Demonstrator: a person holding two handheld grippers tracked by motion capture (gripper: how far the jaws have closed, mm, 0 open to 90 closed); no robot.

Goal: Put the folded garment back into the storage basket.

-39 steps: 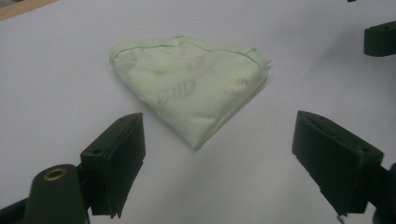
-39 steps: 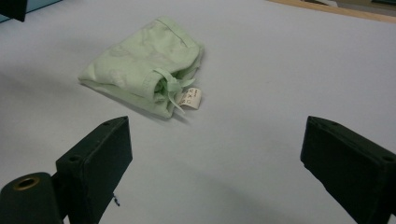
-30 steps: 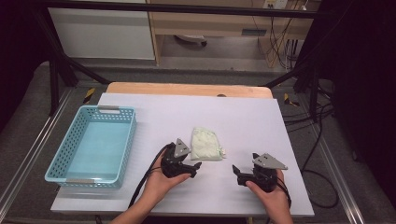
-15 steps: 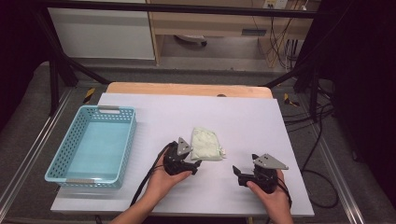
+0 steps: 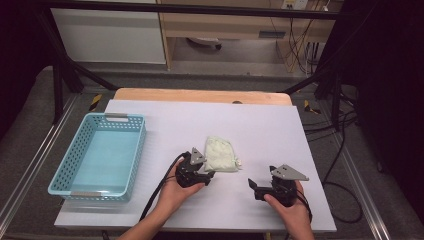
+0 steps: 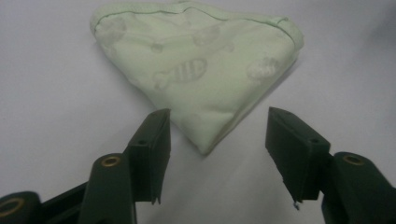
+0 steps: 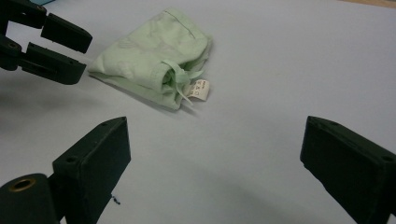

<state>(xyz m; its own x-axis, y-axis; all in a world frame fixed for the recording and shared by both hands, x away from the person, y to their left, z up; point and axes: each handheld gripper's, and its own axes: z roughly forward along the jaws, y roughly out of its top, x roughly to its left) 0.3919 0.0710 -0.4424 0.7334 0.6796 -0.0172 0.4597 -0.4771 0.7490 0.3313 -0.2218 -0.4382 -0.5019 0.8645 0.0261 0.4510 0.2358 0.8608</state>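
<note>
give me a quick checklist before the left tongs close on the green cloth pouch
1. Pouch corner between the left tongs: ok, the folded green pouch points its near corner into the gap.
2. Pads touching the cloth: not ok, the tongs have just been closing but a gap remains on both sides.
3. Pouch lying flat on the white table: ok.
4. Right tongs out of the way: ok, open and apart from the pouch.
5. Blue basket free to take it: ok, nothing inside.
6. White tag and ties clear of the grip: ok, they sit at the far end.
</note>
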